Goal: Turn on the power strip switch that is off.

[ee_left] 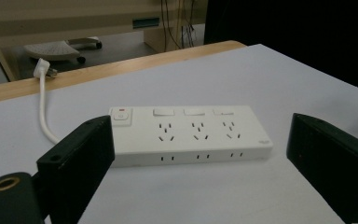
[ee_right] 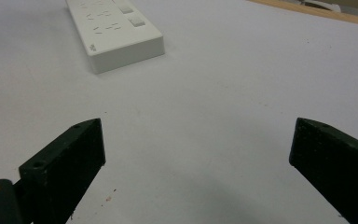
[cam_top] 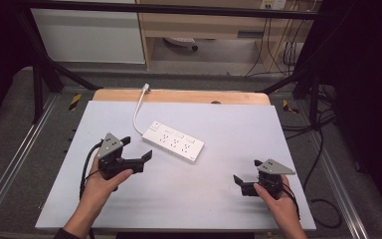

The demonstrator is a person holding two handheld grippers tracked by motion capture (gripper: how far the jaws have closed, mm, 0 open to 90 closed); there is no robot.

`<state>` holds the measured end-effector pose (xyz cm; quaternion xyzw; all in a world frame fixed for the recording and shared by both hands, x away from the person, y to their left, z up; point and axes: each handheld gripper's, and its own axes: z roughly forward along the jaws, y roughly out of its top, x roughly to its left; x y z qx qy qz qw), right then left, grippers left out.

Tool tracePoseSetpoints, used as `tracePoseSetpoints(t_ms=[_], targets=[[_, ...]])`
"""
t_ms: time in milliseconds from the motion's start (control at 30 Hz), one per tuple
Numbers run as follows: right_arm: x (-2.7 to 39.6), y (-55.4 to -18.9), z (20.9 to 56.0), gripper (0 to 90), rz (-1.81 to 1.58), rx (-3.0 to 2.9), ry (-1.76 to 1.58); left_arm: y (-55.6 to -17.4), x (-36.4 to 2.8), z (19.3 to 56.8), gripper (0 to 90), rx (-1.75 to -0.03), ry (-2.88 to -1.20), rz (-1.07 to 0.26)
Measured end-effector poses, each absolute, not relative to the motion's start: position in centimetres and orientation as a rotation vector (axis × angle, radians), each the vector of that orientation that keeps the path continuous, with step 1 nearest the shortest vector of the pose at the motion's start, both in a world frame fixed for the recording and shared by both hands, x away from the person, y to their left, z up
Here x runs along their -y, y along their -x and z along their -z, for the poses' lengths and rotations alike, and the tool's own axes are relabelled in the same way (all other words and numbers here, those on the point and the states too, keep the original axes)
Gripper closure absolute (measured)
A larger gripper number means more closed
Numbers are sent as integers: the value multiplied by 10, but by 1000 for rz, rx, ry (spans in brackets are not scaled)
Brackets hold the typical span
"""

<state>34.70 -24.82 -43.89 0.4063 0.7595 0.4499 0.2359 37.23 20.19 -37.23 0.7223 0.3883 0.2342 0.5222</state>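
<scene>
1. A white rectangular plastic power strip (cam_top: pixel 173 141) is lying flat near the middle of the pale grey desk (cam_top: pixel 219 199), a little toward the far edge and angled, with its switch end pointing to the far left corner.
2. Its white cable (cam_top: pixel 138 112) is running from that end up to the far wooden edge of the desk, where the white plug (cam_top: pixel 145 88) is resting.
3. No container is standing on the desk.
4. The left gripper (cam_top: pixel 138 148) is being held by the person's left hand (cam_top: pixel 102 181) near the left edge, just beside the power strip and not touching it; its jaws are standing wide apart and released, pointing at the strip.
5. In the left gripper view, the power strip is lying between and beyond the two black jaws, its long side facing the camera.
6. The right gripper (cam_top: pixel 247 176) is being held by the right hand (cam_top: pixel 278 199) near the near right corner, well apart from the strip; its jaws are also spread wide and grasping nothing.
7. The strip is showing three rows of sockets, three white rocker switches (ee_left: pixel 193 112) and one switch with a red mark (ee_left: pixel 121 115) at the cable end.
8. A small mark is sitting on the strip's free end, too small to read.
</scene>
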Motion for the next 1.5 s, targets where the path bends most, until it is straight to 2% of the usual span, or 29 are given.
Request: tracePoseSetpoints(t_ms=[733, 1433, 1500], targets=[[247, -347, 438, 33, -1233, -2079, -1110, -398, -184, 361, 76, -932, -1719, -533], [244, -346, 438, 33, -1213, -2104, -1071, -424, -179, 355, 90, -957, -1729, -575], [244, -346, 438, 34, -1210, -2100, -1066, -426, -179, 355, 113, -958, -1739, -591]])
